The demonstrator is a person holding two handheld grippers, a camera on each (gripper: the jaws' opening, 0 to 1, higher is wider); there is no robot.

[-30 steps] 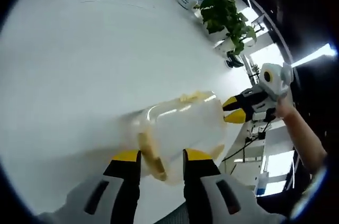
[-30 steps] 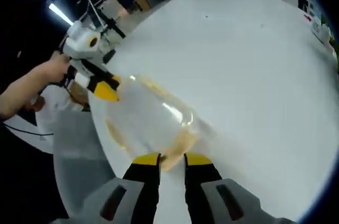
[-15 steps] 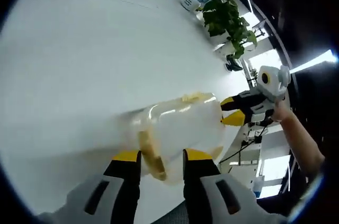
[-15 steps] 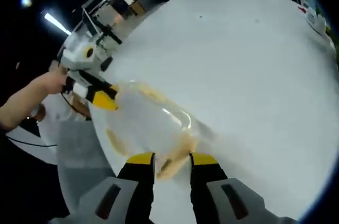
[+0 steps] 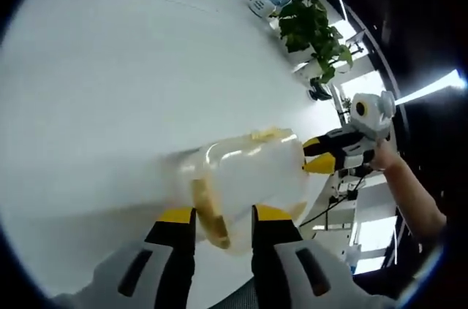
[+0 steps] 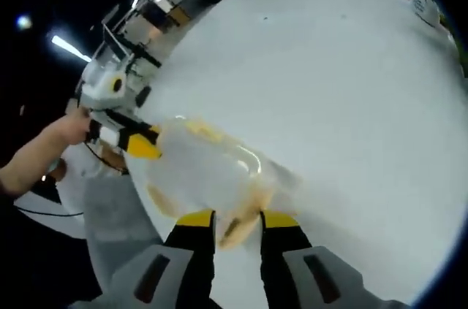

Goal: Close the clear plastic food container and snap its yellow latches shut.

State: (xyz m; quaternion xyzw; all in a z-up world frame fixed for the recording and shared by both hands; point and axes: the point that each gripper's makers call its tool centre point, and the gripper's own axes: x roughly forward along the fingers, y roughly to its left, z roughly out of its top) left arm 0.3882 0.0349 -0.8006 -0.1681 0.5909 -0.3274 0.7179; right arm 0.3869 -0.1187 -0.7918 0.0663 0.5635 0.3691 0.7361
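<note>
Both hand-held grippers [image 5: 216, 215] [image 6: 228, 218] stand slightly parted astride yellow latches [image 5: 208, 212] at opposite ends of the container [image 5: 245, 177].

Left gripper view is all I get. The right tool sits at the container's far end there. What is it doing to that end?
Observer: The right tool has the container's yellow latch between its jaws. I can't tell whether they pinch it.
Operator: How does my left tool look from that side?
Observer: In the right gripper view, the left tool has its yellow tips at the container's opposite end, with a hand holding it from behind.
</note>
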